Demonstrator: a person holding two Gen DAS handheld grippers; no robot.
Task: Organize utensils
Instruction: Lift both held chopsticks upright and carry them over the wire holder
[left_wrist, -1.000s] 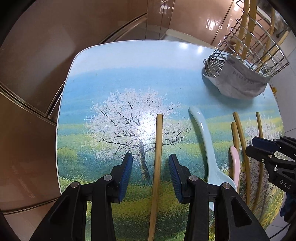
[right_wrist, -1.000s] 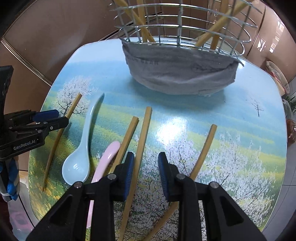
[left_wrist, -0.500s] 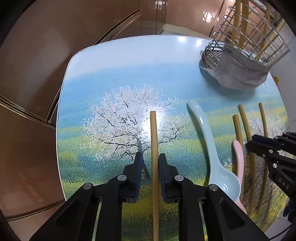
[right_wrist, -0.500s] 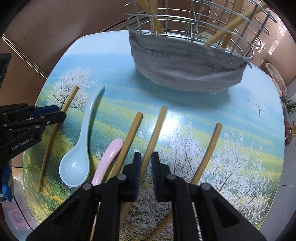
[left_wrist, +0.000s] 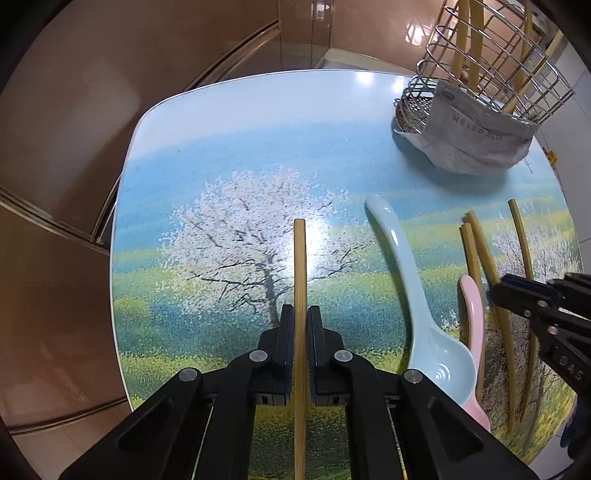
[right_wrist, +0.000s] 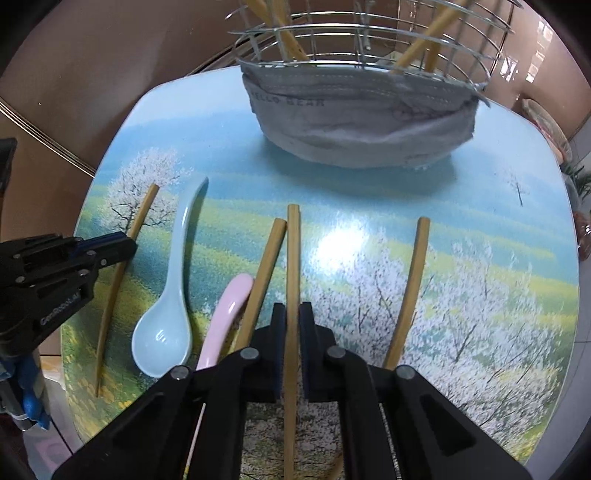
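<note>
Leftmost bamboo chopstick (left_wrist: 300, 295) lies flat, clamped between the left gripper's fingers (left_wrist: 286, 339). Second bamboo chopstick (right_wrist: 293, 266) lies clamped between the right gripper's fingers (right_wrist: 277, 332). Light-blue ceramic spoon (right_wrist: 171, 291) and pink spoon (right_wrist: 225, 314) lie left of them, bowl-up.

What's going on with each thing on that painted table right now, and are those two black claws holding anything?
Left gripper: shut on the leftmost chopstick.
Right gripper: shut on a middle chopstick.
Blue spoon: lying flat, bowl up.
Pink spoon: lying flat, partly hidden.
Two other chopsticks: lying loose.
Wire basket: upright, chopsticks standing inside, grey cloth round its base.
</note>
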